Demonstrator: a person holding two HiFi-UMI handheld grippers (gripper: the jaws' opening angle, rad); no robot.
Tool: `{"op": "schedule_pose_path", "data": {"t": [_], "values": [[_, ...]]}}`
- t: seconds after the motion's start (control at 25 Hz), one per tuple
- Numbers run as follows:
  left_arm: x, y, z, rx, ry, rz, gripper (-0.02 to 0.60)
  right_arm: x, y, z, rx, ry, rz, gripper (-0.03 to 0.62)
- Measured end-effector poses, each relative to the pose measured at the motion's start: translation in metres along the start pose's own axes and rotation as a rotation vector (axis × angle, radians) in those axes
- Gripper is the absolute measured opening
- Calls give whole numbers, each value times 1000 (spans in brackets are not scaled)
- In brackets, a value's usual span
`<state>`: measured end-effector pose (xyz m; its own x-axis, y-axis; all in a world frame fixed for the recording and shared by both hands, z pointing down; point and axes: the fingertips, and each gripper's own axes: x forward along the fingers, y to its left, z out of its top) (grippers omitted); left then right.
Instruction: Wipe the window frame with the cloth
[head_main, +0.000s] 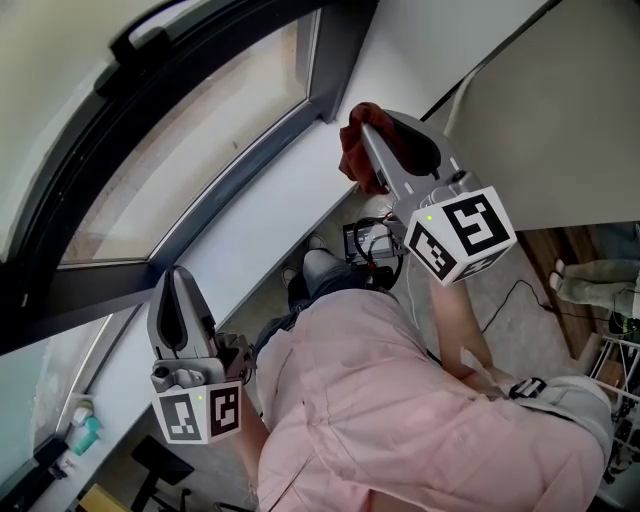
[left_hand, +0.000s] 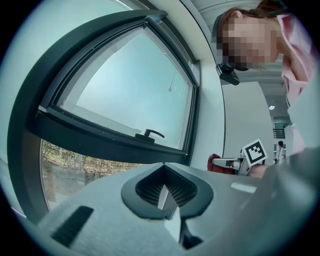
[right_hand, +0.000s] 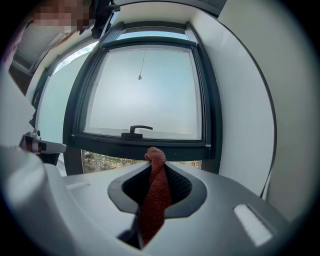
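The dark window frame (head_main: 200, 215) runs across the upper left of the head view; its sash has a black handle (right_hand: 140, 129). A rust-red cloth (head_main: 356, 145) is bunched at the tip of my right gripper (head_main: 365, 130), which is shut on it and held close to the frame's lower right corner. In the right gripper view the cloth (right_hand: 155, 192) hangs between the jaws, with the frame's lower bar (right_hand: 145, 143) just ahead. My left gripper (head_main: 178, 285) is lower left, shut and empty, below the frame. Its view shows the frame (left_hand: 110, 137) and the right gripper (left_hand: 231, 162).
A white sill and wall (head_main: 255, 225) lie under the window. A black box with cables (head_main: 365, 240) sits on the floor. A teal bottle (head_main: 86, 432) stands at lower left. Another person's legs (head_main: 590, 280) are at the right.
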<state>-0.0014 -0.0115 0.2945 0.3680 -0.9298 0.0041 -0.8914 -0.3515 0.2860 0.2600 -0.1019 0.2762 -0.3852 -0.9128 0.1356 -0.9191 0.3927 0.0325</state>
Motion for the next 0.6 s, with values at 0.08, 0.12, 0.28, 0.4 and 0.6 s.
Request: {"op": "schedule_pose_path", "data": {"t": [0.08,0.12,0.28,0.4,0.6], "values": [[1,0,-1,-2,3,3,-5,1,0,0,-3,-1,6,64],[1,0,-1,-4,3,4,-5,2,0,0,-3,-1,8,63],[3,-2,-1,-18,6,0,-5,3,-1,1,5,0,10,63],[2,-4,-2,-22,7,-6,-5,3,-1,1,7,-2,9,64],[1,-3,-5,-24,15,-3,-5,3,3,-6,18,6,22,63]]}}
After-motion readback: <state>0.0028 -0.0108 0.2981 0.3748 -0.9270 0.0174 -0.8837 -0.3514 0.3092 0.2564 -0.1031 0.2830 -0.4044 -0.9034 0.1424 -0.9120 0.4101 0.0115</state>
